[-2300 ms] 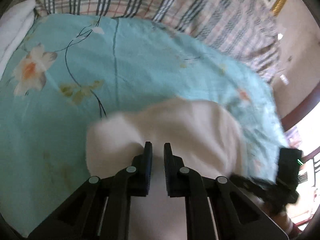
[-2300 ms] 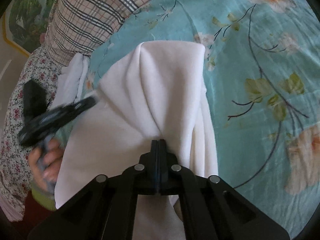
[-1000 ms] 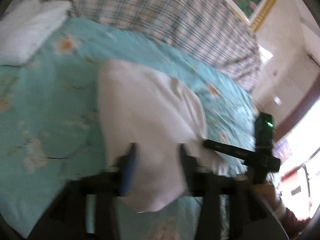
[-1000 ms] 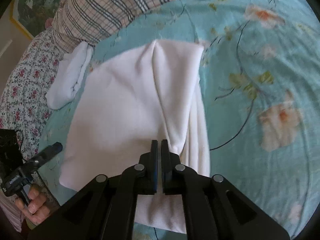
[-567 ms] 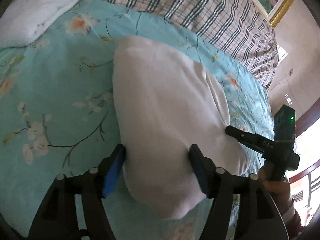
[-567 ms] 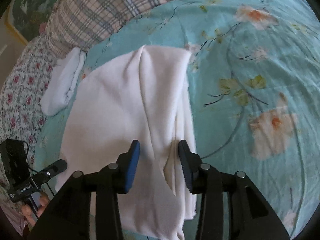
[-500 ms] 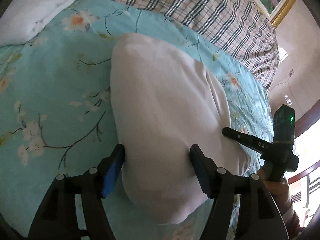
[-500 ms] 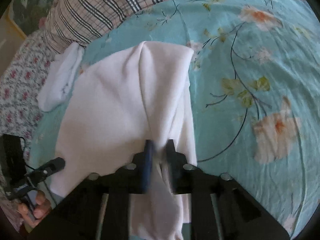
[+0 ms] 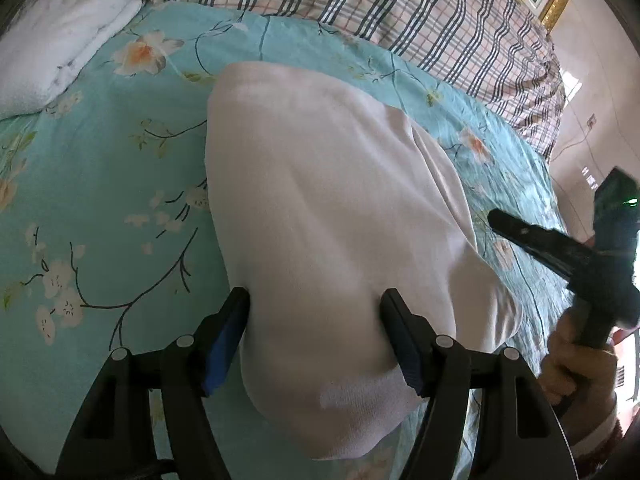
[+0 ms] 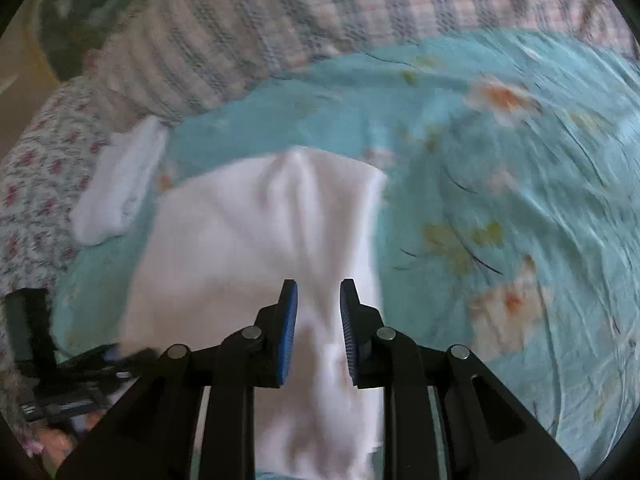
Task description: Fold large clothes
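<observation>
White garment (image 9: 332, 216) folded mid-bed (image 9: 100, 208). Left gripper (image 9: 314, 334) wide apart; right gripper (image 10: 319, 320) just parted, nothing gripped.

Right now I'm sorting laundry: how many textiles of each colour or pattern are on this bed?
White: 2, the folded garment and the rolled bundle
Teal floral: 1, the sheet
Plaid: 1, the blanket
Pink floral: 1, cloth
Total: 5

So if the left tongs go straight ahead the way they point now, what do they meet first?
Most likely the white garment: the left tongs stand open with its near end between the fingers, and the cloth fills the line ahead. Beyond it lies the teal floral bedsheet. Depth is hard to judge.
</observation>
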A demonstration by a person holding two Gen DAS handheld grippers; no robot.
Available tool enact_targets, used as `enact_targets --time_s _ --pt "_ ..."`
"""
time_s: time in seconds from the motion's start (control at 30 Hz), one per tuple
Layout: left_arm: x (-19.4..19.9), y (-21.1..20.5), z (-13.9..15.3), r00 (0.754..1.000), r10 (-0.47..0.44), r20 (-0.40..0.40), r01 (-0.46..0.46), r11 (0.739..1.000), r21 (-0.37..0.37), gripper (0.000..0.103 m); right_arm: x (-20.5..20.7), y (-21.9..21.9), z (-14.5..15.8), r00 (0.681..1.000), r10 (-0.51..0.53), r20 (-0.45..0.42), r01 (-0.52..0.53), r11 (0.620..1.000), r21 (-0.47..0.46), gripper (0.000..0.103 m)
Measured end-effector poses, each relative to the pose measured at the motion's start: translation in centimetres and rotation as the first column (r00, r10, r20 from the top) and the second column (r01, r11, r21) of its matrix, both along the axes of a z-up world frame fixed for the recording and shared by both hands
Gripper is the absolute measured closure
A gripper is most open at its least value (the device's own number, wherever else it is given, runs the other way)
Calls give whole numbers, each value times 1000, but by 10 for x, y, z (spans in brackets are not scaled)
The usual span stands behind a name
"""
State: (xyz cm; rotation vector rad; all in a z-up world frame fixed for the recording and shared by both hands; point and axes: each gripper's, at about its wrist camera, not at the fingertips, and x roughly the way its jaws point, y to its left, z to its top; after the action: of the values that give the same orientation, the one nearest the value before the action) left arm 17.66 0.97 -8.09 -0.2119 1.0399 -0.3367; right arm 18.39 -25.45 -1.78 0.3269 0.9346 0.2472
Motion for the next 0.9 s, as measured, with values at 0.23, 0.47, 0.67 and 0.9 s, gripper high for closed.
enact_targets --time_s 0.23,0.47,0.67,0.9 --pt "5 11 -20 998 23 -51 -27 996 -85 26 12 15 -58 992 60 -116 -59 998 13 85" --pt "7 15 -23 997 38 -74 -48 990 -132 26 12 11 -56 990 66 -126 -64 998 18 85" --pt "-5 19 6 997 59 -45 -63 995 -77 29 1 6 -40 992 57 -115 -53 998 35 82" --pt "-24 11 33 996 87 24 -89 992 90 29 -28 2 -20 995 59 -83 -58 998 15 81"
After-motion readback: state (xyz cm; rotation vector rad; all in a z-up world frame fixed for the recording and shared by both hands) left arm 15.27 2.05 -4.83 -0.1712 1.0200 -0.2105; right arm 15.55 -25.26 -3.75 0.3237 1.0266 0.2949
